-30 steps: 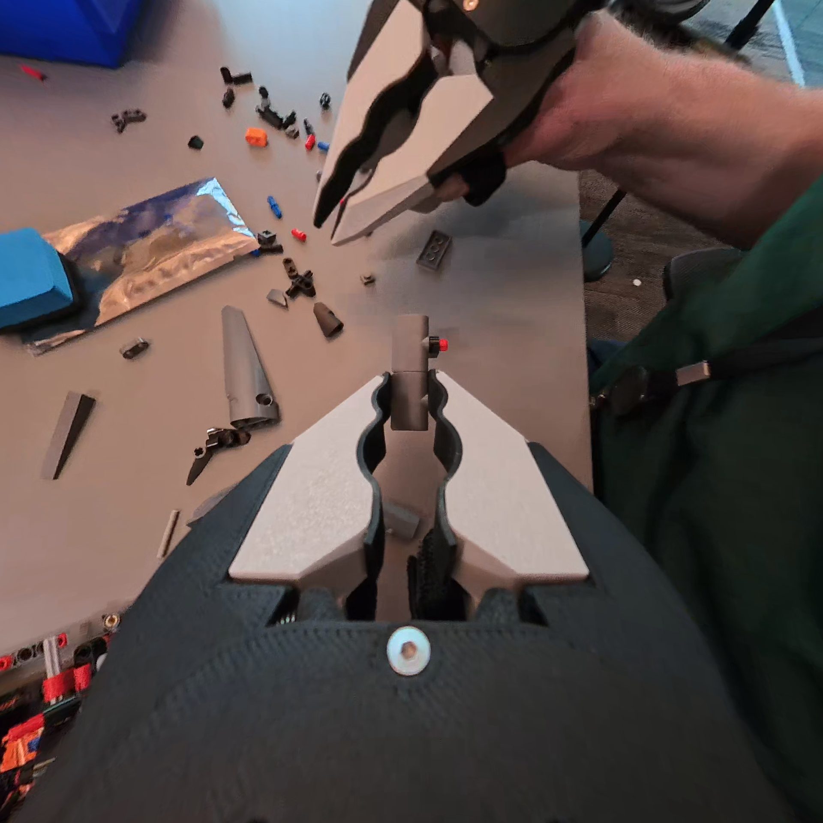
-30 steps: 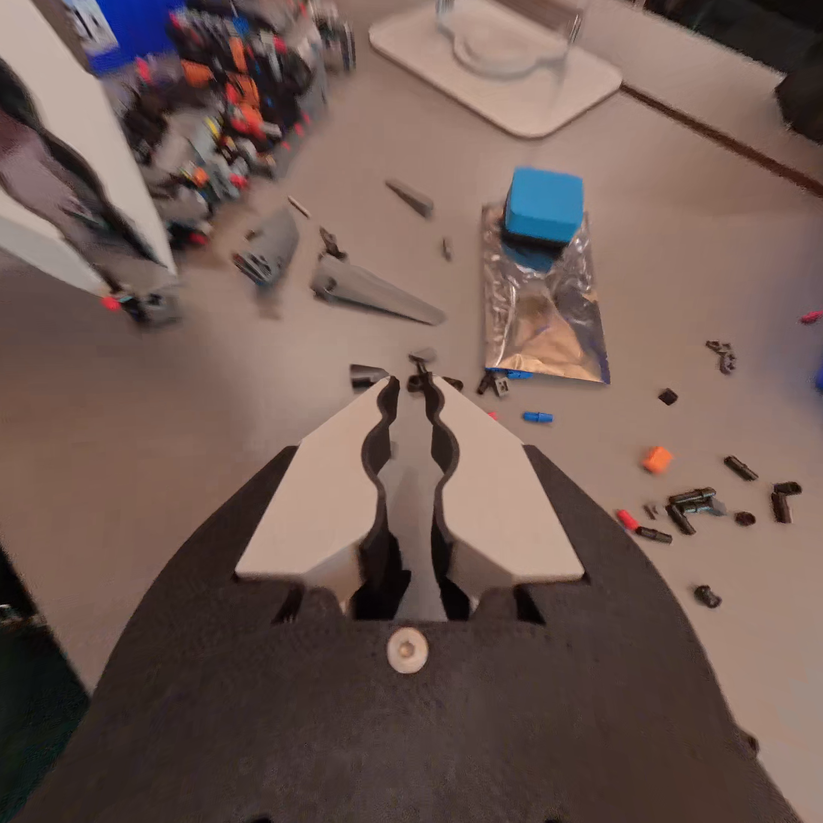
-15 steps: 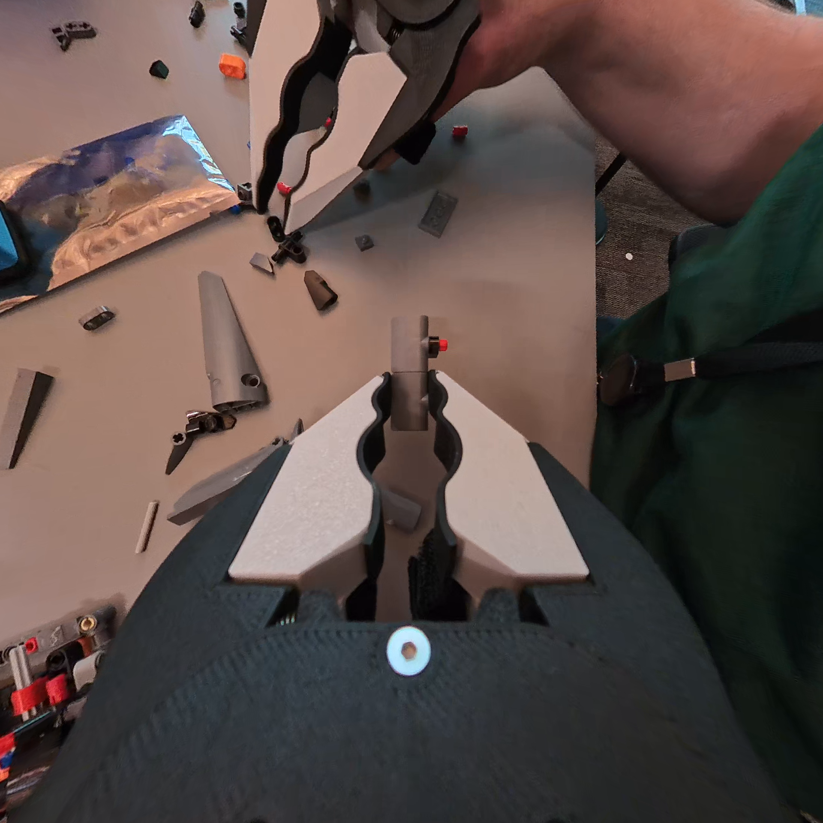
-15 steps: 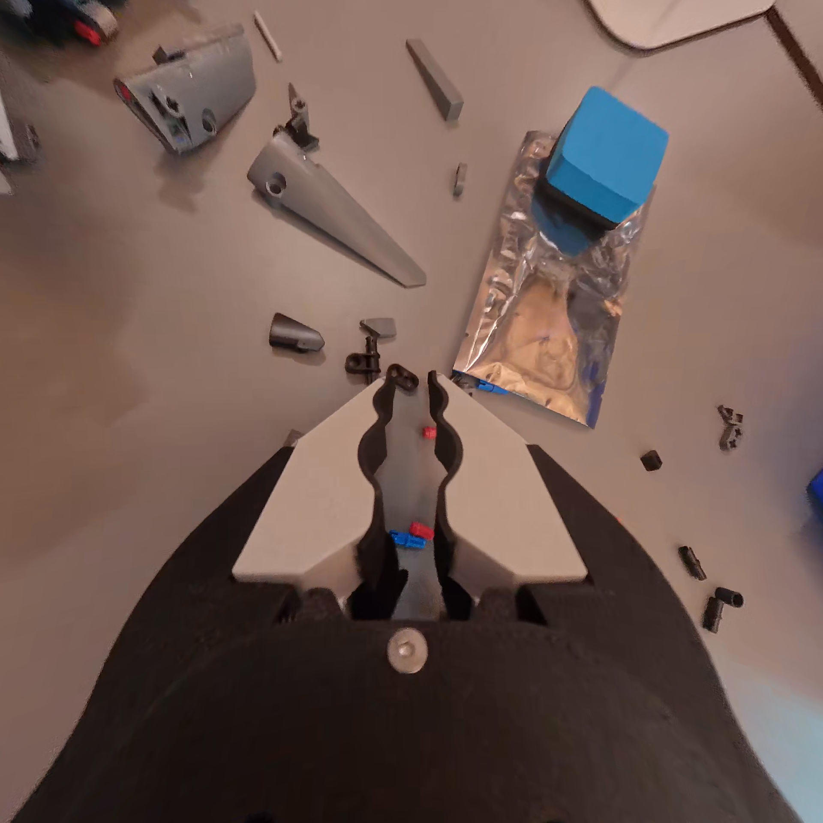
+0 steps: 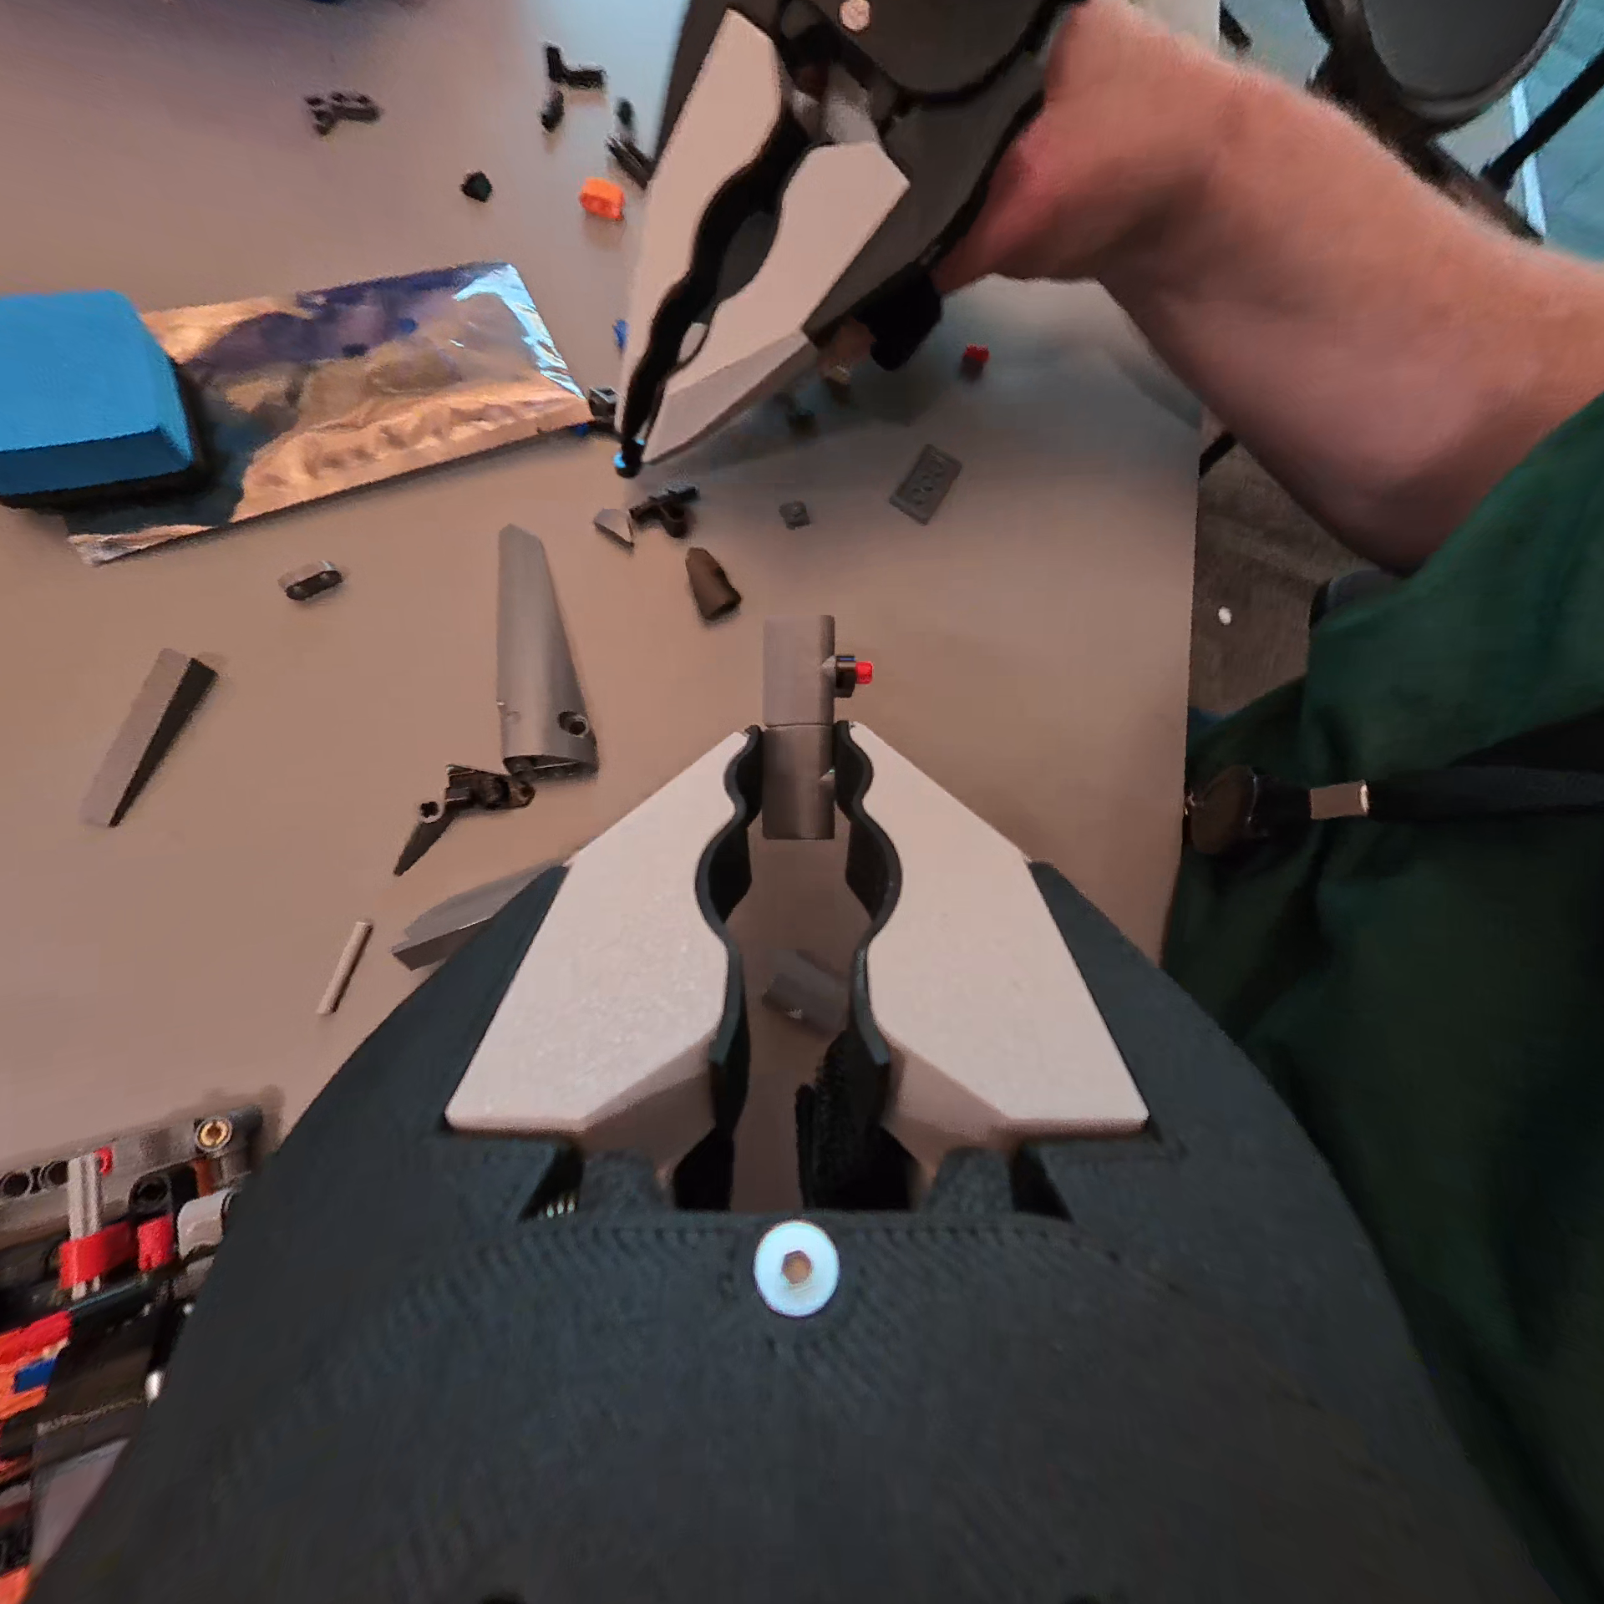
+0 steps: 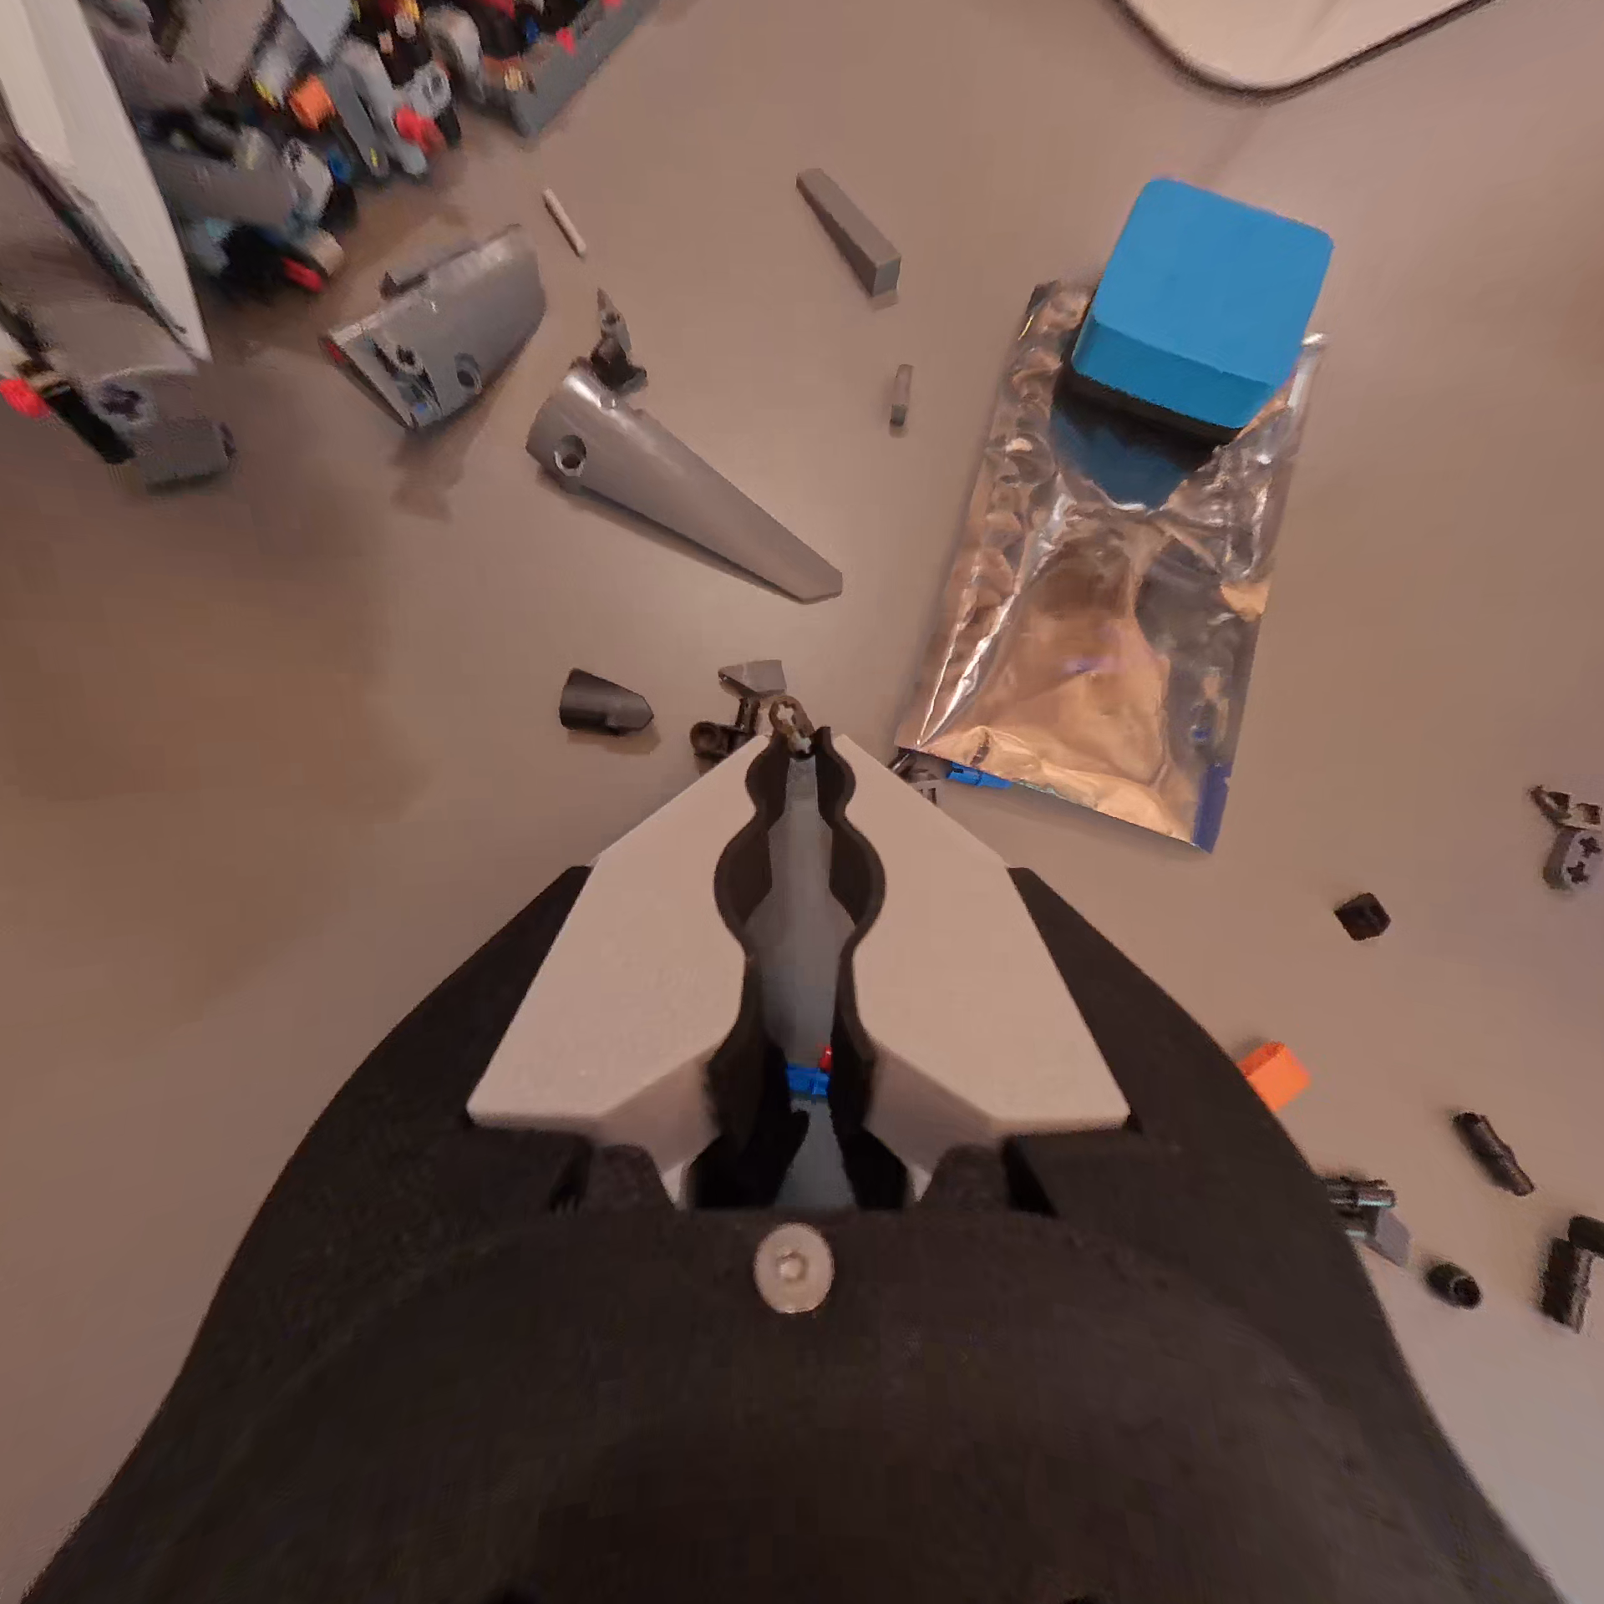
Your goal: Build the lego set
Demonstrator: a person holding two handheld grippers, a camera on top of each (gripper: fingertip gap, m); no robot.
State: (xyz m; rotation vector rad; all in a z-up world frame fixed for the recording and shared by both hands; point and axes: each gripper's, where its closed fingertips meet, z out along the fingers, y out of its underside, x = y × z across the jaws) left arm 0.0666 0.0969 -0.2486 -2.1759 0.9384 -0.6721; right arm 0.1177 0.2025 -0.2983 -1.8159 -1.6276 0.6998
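Observation:
My left gripper point(image 5: 798, 748) is shut on an upright grey lego piece point(image 5: 797, 686) with a red pin point(image 5: 861, 671) sticking out of its right side, held above the table. My right gripper point(image 6: 794, 742) is shut on a small black connector point(image 6: 785, 717) pinched at its fingertips, just above a cluster of small black pieces point(image 6: 725, 725). The right gripper also shows in the left wrist view point(image 5: 634, 451), tips down near the corner of the foil bag, with the small piece at its tip.
A silver foil bag point(image 6: 1094, 625) with a blue block point(image 6: 1202, 304) on it lies ahead to the right. A grey tapered panel point(image 6: 677, 503), a grey wedge point(image 6: 851, 230) and the partly built model point(image 6: 347, 104) lie to the left. Loose small parts, one orange point(image 6: 1272, 1076), lie to the right. The table edge point(image 5: 1180, 694) is near the person. One gripper's finger ends stand about 12 cm off the other's.
My right gripper came down to the small black pieces by the foil bag, closed on one and now holds it at its tips. The left gripper kept its grey piece.

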